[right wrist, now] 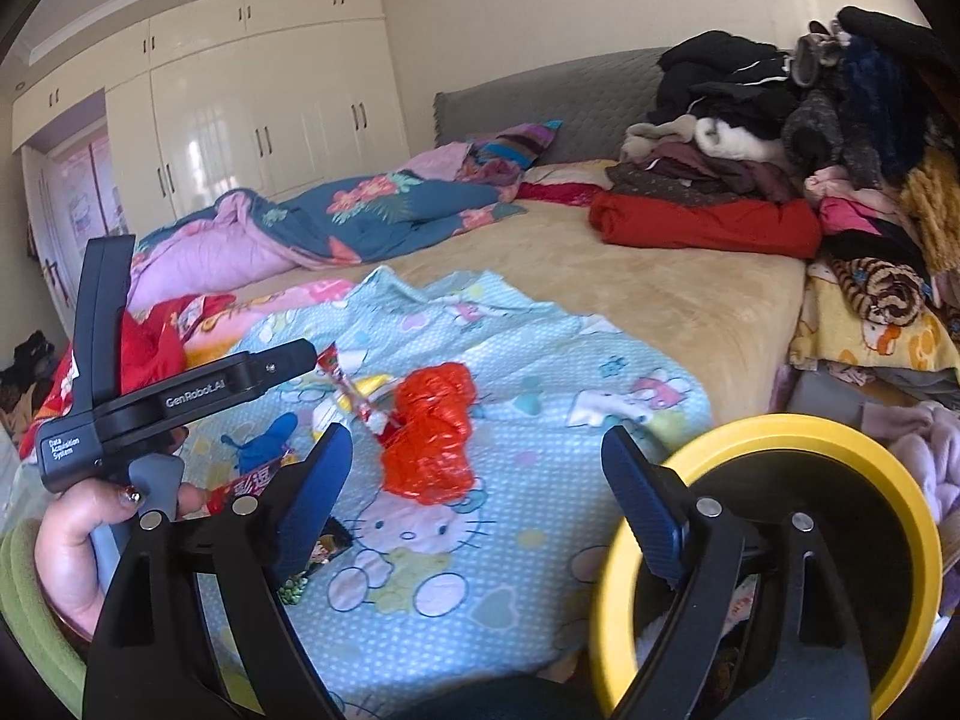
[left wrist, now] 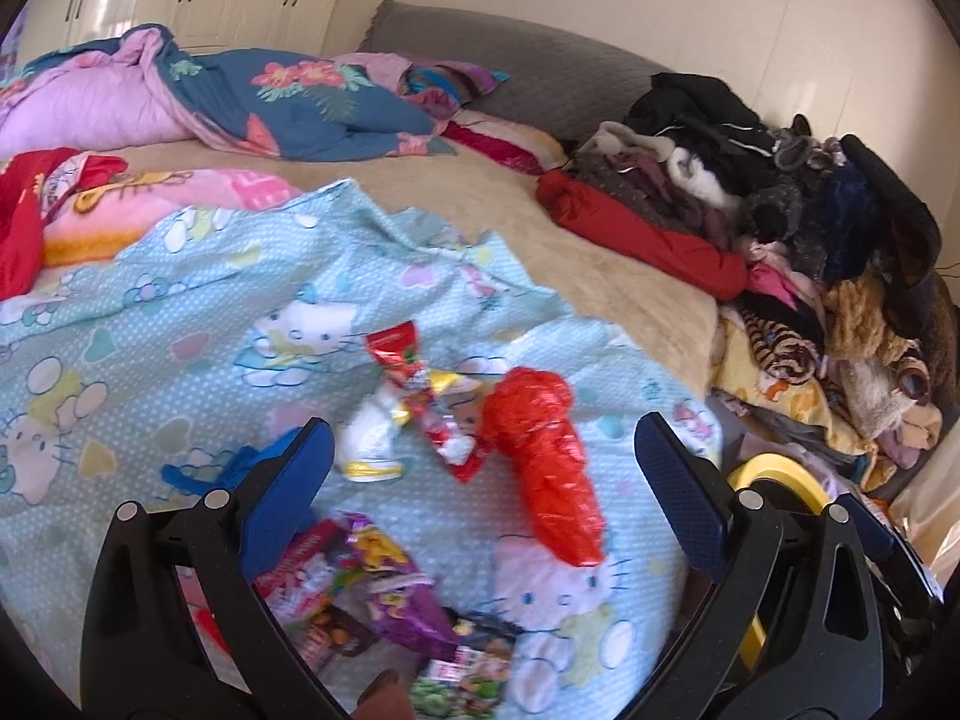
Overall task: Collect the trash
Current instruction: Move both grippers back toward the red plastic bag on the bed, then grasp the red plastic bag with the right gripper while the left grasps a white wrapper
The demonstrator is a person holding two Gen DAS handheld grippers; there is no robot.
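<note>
Trash lies on a light blue Hello Kitty sheet [left wrist: 180, 312] on the bed. A crumpled red plastic bag [left wrist: 546, 456] lies in the middle, also in the right wrist view [right wrist: 435, 438]. Beside it are red and white candy wrappers [left wrist: 420, 402] and a blue scrap [left wrist: 240, 462]. Several colourful snack packets [left wrist: 384, 594] lie nearer. My left gripper [left wrist: 483, 480] is open and empty above the wrappers. My right gripper [right wrist: 477, 486] is open and empty just short of the red bag. A yellow-rimmed bin [right wrist: 780, 540] stands at the bed's edge on the right.
A pile of clothes [left wrist: 780, 228] fills the bed's right side. A floral quilt [left wrist: 288, 96] and pillows lie at the grey headboard [right wrist: 570, 90]. White wardrobes [right wrist: 240, 120] line the far wall. The hand holding the left gripper's handle [right wrist: 168, 402] shows at left.
</note>
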